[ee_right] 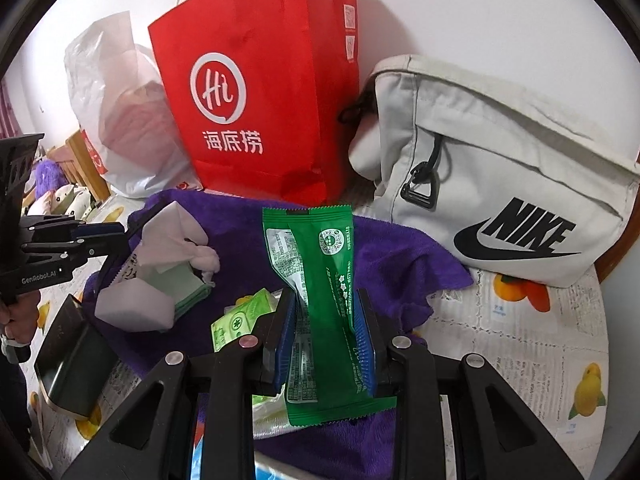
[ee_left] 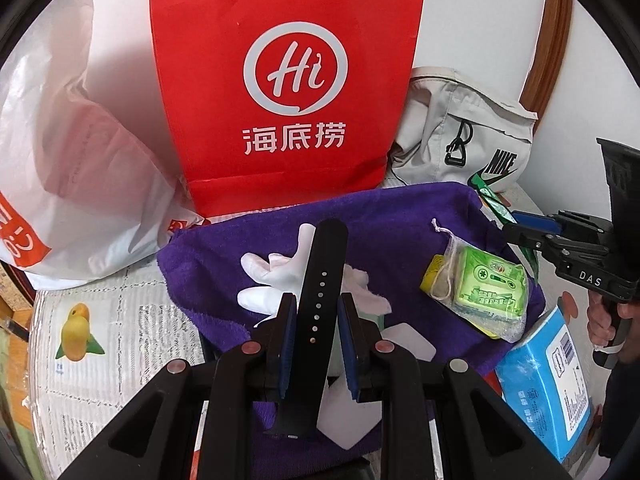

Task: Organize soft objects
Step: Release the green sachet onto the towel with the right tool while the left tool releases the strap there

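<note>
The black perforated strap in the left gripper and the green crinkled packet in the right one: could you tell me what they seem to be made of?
Black perforated strap: probably matte silicone or rubber, given the dull, smooth surface and punched holes. Green crinkled packet: apparently printed plastic film, glossy, with creases and serrated sealed ends.

right gripper: centre-bottom, pads pinching green packet, upright | purple towel beneath | red bag top centre | Nike bag right | left gripper at left edge, its jaws' state unclear | white sponges, possibly, lower left
</note>
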Action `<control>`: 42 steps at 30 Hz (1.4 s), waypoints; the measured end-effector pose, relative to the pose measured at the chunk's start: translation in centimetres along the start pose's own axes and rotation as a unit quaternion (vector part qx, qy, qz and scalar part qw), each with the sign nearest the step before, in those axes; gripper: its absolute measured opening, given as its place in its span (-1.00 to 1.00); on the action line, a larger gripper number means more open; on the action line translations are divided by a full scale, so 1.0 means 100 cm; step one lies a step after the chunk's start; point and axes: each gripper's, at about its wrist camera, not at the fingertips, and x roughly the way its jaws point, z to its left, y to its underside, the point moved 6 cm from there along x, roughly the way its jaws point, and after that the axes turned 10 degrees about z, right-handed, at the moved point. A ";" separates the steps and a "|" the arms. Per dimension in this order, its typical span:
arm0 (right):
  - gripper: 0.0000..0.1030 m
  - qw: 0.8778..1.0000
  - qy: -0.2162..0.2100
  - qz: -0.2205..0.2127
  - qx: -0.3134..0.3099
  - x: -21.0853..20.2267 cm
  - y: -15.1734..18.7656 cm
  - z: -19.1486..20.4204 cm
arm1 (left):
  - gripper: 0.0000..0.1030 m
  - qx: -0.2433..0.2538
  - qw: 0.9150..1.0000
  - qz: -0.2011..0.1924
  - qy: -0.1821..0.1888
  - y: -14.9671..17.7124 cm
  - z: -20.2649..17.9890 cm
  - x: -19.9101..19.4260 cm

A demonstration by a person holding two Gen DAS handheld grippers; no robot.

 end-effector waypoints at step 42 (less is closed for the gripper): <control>0.79 0.999 -0.011 -0.031 0.038 -0.115 0.062 0.043 | 0.29 -0.030 1.000 -0.005 0.002 0.070 -0.029 -0.095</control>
